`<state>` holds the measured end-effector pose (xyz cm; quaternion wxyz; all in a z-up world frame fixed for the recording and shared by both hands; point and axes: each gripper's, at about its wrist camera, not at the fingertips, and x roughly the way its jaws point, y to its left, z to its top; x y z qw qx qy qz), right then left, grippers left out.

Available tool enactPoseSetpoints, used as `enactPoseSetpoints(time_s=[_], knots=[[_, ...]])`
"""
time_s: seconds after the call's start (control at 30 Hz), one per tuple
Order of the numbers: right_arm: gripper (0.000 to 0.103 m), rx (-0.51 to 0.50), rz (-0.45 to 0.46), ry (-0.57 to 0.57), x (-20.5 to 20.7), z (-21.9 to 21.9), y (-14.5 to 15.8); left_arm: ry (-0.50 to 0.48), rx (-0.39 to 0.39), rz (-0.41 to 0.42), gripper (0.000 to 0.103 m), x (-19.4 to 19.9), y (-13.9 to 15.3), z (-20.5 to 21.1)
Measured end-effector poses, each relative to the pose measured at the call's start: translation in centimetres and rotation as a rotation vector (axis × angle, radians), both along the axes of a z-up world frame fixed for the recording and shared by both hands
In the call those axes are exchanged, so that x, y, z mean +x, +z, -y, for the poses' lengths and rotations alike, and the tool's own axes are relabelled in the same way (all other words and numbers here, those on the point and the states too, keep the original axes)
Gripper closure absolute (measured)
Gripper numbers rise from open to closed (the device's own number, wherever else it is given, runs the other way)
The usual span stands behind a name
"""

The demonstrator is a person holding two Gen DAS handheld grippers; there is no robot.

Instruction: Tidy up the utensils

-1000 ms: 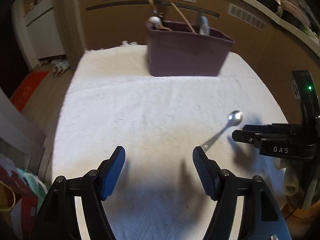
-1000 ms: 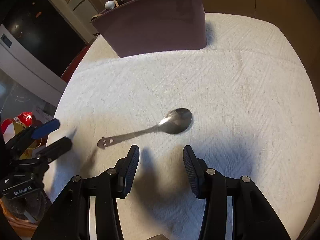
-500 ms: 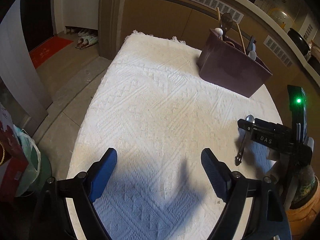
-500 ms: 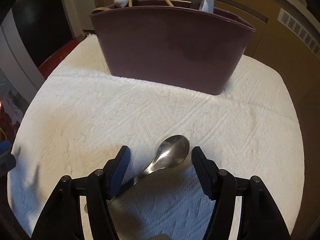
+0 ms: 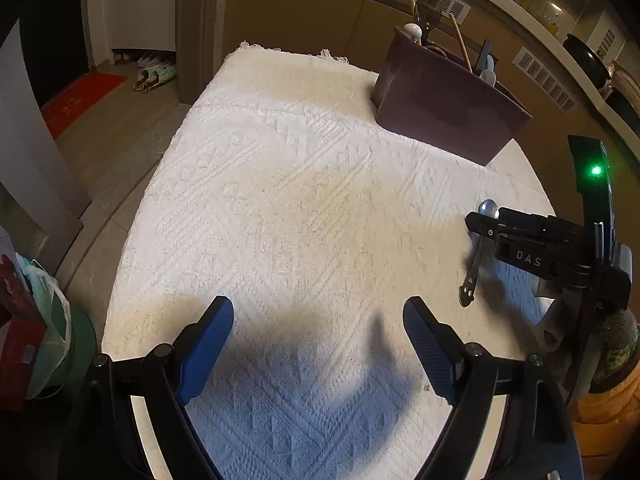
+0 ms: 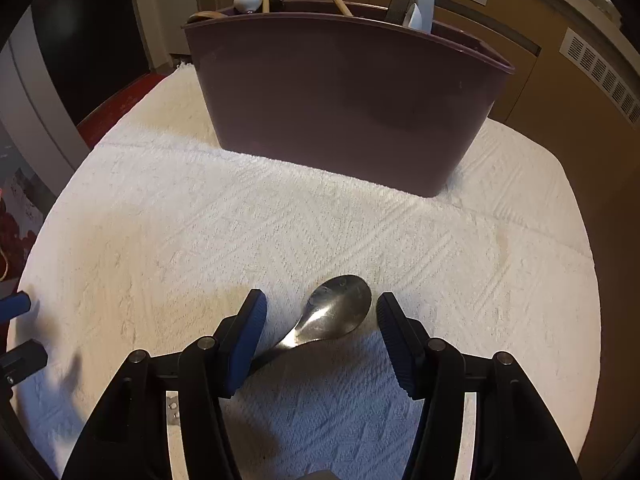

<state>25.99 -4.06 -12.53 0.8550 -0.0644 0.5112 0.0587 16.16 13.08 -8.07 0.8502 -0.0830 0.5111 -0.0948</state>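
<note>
Right gripper [image 6: 318,320] straddles the spoon [image 6: 334,310], jaws apart and closing, pads not yet on metal. Left gripper [image 5: 318,334] wide apart, empty, over bare towel [image 5: 280,200]. Spoon lies flat near the purple bin [image 6: 344,100]: light, stiff, slick steel. Best taken at the neck.

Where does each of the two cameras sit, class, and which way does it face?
Left wrist: on the left gripper, angled down over the white cloth; its own blue fingers show, nothing between them.
Right wrist: on the right gripper, angled down at the metal spoon lying between its closing jaws, not yet pinched.
Both share: spoon, cloth, purple utensil caddy, and each other's gripper.
</note>
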Motion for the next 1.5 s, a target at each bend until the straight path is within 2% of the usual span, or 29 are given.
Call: enactPoseSetpoints(time_s=[0.17, 0.3, 0.37, 0.43, 0.5, 0.57, 0.6, 0.63, 0.73, 0.8, 0.83, 0.9, 0.97, 1.1, 1.23, 1.5], knots=[[0.045, -0.091, -0.018, 0.096, -2.0, 0.2, 0.3, -0.008, 0.017, 0.012, 0.018, -0.3, 0.6, 0.6], [0.045, -0.161, -0.016, 0.11, -3.3, 2.0, 0.6, -0.022, 0.032, 0.025, 0.018, -0.7, 1.0, 1.7], [0.045, -0.131, -0.003, 0.102, -4.1, 3.3, 0.7, -0.026, 0.031, 0.045, 0.018, -1.0, 1.2, 2.3], [0.045, -0.07, 0.016, 0.079, -5.2, 4.5, 1.0, -0.013, 0.042, 0.101, 0.018, -1.6, 1.8, 3.2], [0.044, -0.01, 0.079, 0.056, -7.0, 5.1, 1.9, 0.005, 0.077, 0.181, 0.018, -2.7, 2.8, 4.3], [0.042, 0.029, 0.163, 0.02, -9.2, 5.4, 3.1, 0.017, 0.108, 0.261, 0.011, -3.8, 3.7, 5.5], [0.039, 0.045, 0.203, 0.004, -10.2, 5.3, 3.7, 0.024, 0.122, 0.303, 0.002, -4.4, 4.1, 6.2], [0.037, 0.056, 0.245, -0.01, -11.3, 5.1, 4.2, 0.032, 0.14, 0.34, 0.0, -4.9, 4.5, 6.8], [0.024, 0.029, 0.386, -0.052, -14.6, 3.9, 5.7, 0.052, 0.216, 0.446, 0.0, -6.6, 5.6, 8.5], [0.016, 0.011, 0.45, -0.071, -15.5, 3.7, 6.5, 0.065, 0.242, 0.503, 0.0, -7.7, 6.3, 9.1], [0.016, 0.004, 0.48, -0.085, -16.4, 3.6, 7.0, 0.071, 0.246, 0.531, 0.0, -8.2, 6.7, 9.3], [0.012, 0.002, 0.517, -0.123, -16.9, 4.1, 7.7, 0.095, 0.269, 0.565, 0.0, -9.1, 7.3, 9.7], [0.009, 0.041, 0.533, -0.168, -18.1, 5.0, 8.3, 0.123, 0.305, 0.6, 0.0, -9.9, 7.6, 10.0], [0.007, 0.087, 0.581, -0.238, -19.7, 6.6, 9.3, 0.105, 0.269, 0.593, 0.0, -10.4, 7.7, 10.5], [0.007, 0.068, 0.596, -0.234, -20.3, 6.6, 9.7, 0.107, 0.277, 0.592, 0.0, -10.4, 7.5, 10.8], [0.007, 0.075, 0.555, -0.234, -19.8, 6.9, 8.8, 0.113, 0.281, 0.593, 0.0, -10.9, 7.7, 10.6]])
